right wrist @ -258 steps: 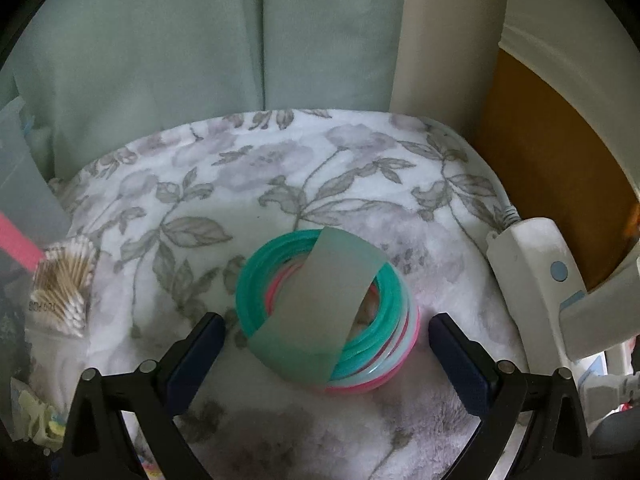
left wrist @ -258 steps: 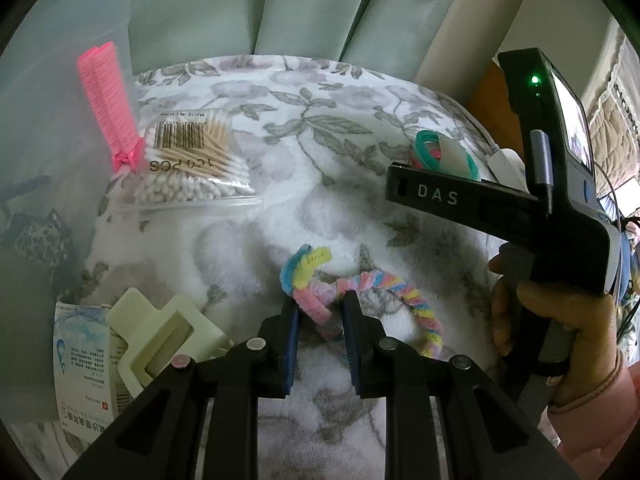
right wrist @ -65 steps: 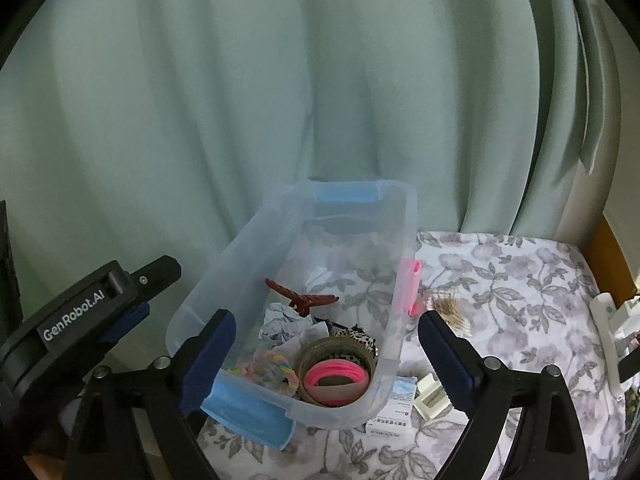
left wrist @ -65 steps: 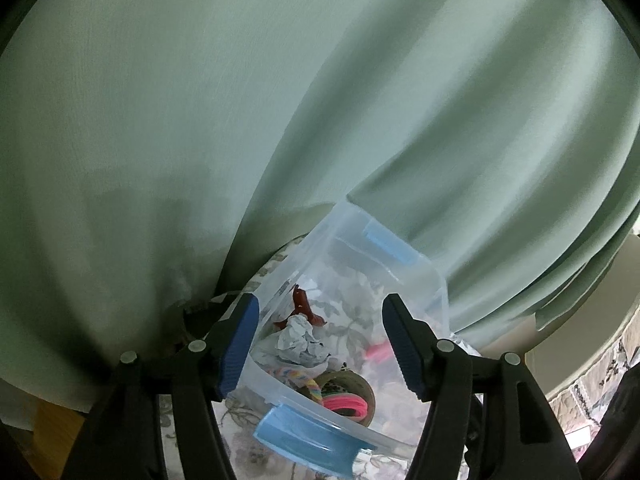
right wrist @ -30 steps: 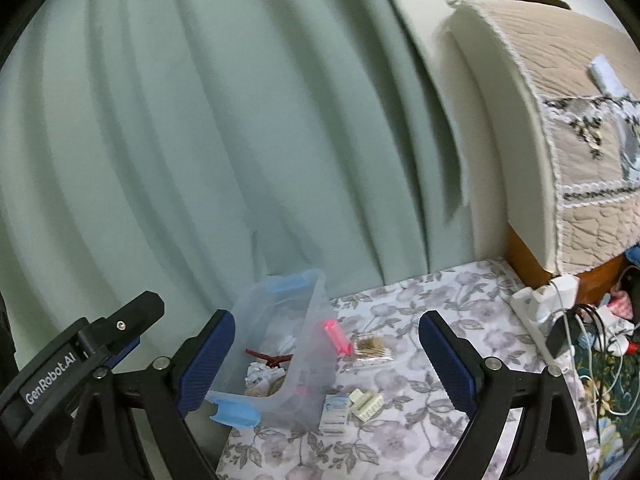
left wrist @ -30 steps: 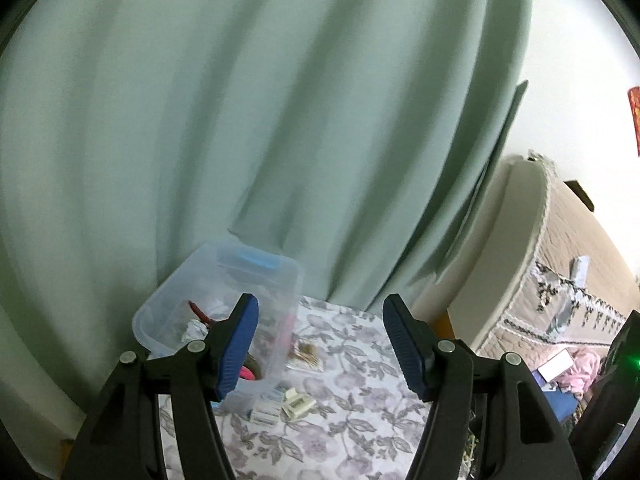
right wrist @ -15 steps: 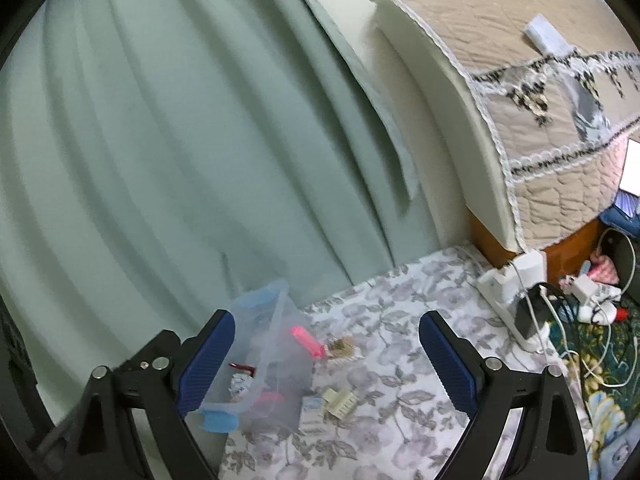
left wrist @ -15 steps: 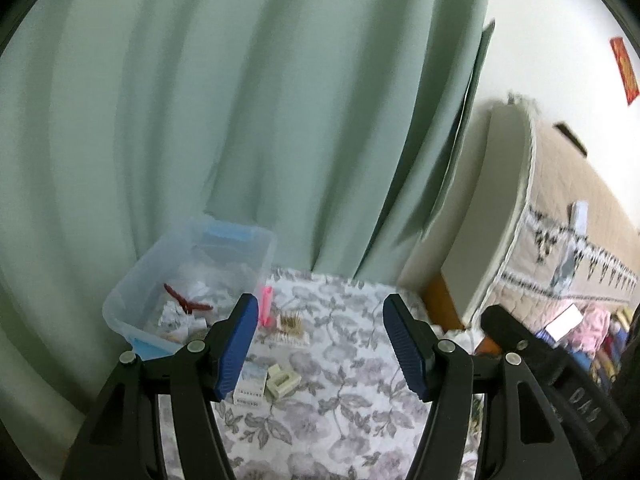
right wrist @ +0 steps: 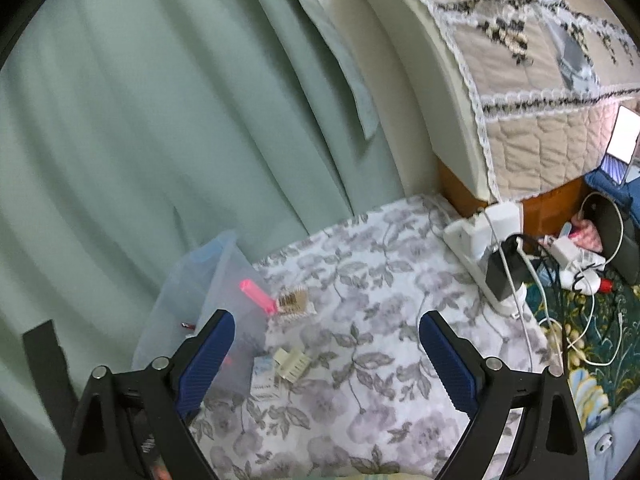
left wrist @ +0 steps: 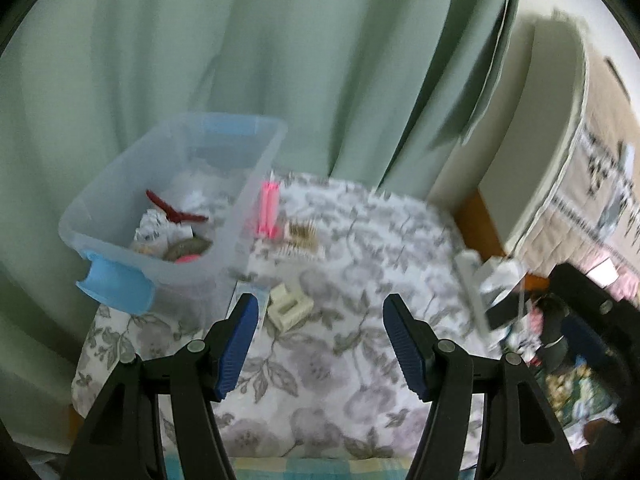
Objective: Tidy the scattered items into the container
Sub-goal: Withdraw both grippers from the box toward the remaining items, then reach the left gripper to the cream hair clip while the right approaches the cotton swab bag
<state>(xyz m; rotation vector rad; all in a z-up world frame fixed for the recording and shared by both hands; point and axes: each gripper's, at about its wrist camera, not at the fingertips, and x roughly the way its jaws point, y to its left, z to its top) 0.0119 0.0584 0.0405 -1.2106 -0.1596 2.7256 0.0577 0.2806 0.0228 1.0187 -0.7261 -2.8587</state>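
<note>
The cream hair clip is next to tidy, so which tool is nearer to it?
Left, it seems. The cream hair clip lies just beyond the left tool, toward its left finger; the right tool is farther back.

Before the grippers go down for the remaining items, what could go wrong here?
The cream clip and the small packet lie close together beside the clear bin, so a gripper may catch both or bump the bin. The cotton swab bag looks thin and may slip.

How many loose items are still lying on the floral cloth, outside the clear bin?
4: pink comb leaning against the clear bin; cotton swab bag beside it; cream hair clip nearer the camera; small paper packet beside the clip. Others may be hidden behind the bin.
</note>
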